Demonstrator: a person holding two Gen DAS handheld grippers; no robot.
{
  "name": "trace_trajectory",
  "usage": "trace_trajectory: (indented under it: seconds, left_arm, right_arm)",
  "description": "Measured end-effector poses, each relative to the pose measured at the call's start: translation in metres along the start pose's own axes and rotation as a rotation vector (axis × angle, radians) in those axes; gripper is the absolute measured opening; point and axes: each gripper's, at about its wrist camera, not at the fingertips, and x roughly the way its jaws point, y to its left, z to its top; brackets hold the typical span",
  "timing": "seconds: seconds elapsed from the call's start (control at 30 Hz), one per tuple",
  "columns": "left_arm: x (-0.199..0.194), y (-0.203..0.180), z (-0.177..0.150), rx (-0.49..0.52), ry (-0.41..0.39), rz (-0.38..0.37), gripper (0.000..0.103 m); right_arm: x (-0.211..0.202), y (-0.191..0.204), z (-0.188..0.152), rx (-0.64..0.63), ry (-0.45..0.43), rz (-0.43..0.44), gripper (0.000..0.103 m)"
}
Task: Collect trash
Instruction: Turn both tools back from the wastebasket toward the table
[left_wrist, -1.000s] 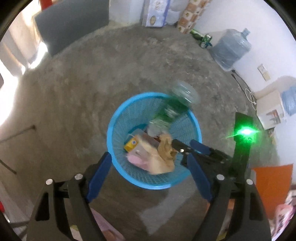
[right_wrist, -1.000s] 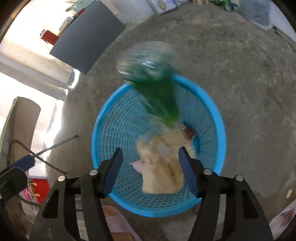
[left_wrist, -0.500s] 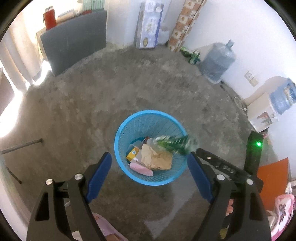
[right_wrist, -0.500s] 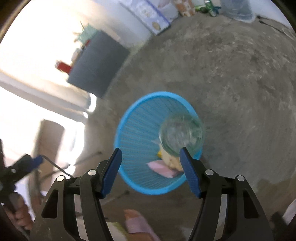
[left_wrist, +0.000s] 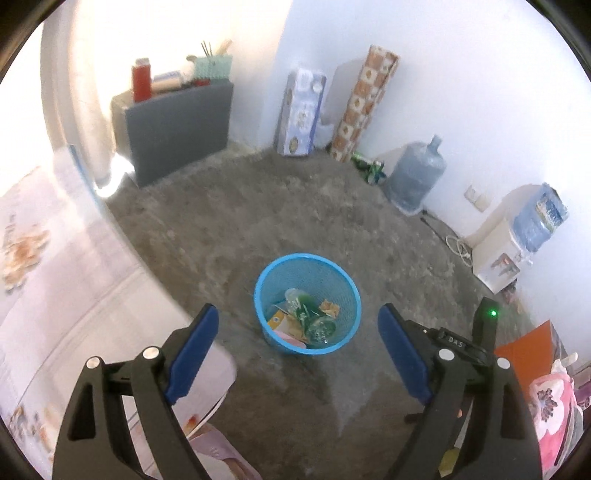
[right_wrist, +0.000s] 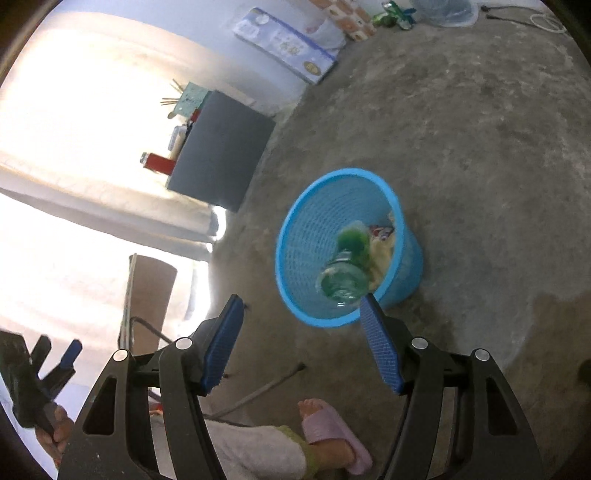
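A blue mesh trash basket (left_wrist: 341, 282) stands on the concrete floor, also in the right wrist view (right_wrist: 306, 236). Inside lie a clear green-labelled plastic bottle (left_wrist: 314, 321), crumpled tan paper and small cartons. In the right wrist view the bottle (right_wrist: 345, 277) lies tilted in the basket, base toward me. My left gripper (left_wrist: 297, 347) is open and empty, held well above and in front of the basket. My right gripper (right_wrist: 301, 336) is open and empty, above the basket's near rim.
A dark grey panel (left_wrist: 177, 127), a flat box (left_wrist: 301, 112) and a patterned roll (left_wrist: 364, 107) lean on the far wall. A water jug (left_wrist: 415, 179) and a dispenser (left_wrist: 498, 258) stand at right. The person's sandalled foot (right_wrist: 332, 432) is near the basket. Green cans (left_wrist: 369, 168) lie by the wall.
The bottle dropped from the right gripper into the basket and settled there. Both grippers rose and drew back from the basket, which looks smaller now.
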Motion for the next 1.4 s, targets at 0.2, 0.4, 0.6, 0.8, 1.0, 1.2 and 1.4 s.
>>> trace_trajectory:
  seconds: [0.2,0.4,0.6,0.8,1.0,1.2,1.4]
  left_arm:
    - [-0.062,0.023,-0.030,-0.012,-0.095,0.057,0.088]
    - [-0.118,0.059,-0.064,-0.086,-0.183,0.132,0.088]
    - [-0.180,0.099,-0.116,-0.179,-0.249,0.262,0.088]
    - [-0.234,0.136,-0.183,-0.339,-0.295,0.385,0.088]
    - [-0.258,0.159,-0.224,-0.416,-0.322,0.475,0.088]
    - [-0.268,0.179,-0.237,-0.449,-0.333,0.534,0.089]
    - [-0.262,0.203,-0.251,-0.498,-0.247,0.684,0.088]
  right_arm:
    - [-0.002,0.034,-0.002,-0.064,0.005,0.037,0.063]
    - [-0.011,0.087,-0.010,-0.196,0.009,0.056,0.063]
    - [-0.024,0.144,-0.023,-0.352,-0.014,0.064,0.070]
    - [-0.021,0.208,-0.049,-0.548,0.023,0.092,0.077]
    - [0.008,0.278,-0.101,-0.727,0.137,0.131,0.082]
    - [0.044,0.337,-0.183,-0.876,0.321,0.221,0.088]
    - [0.076,0.362,-0.258,-1.002,0.519,0.242,0.090]
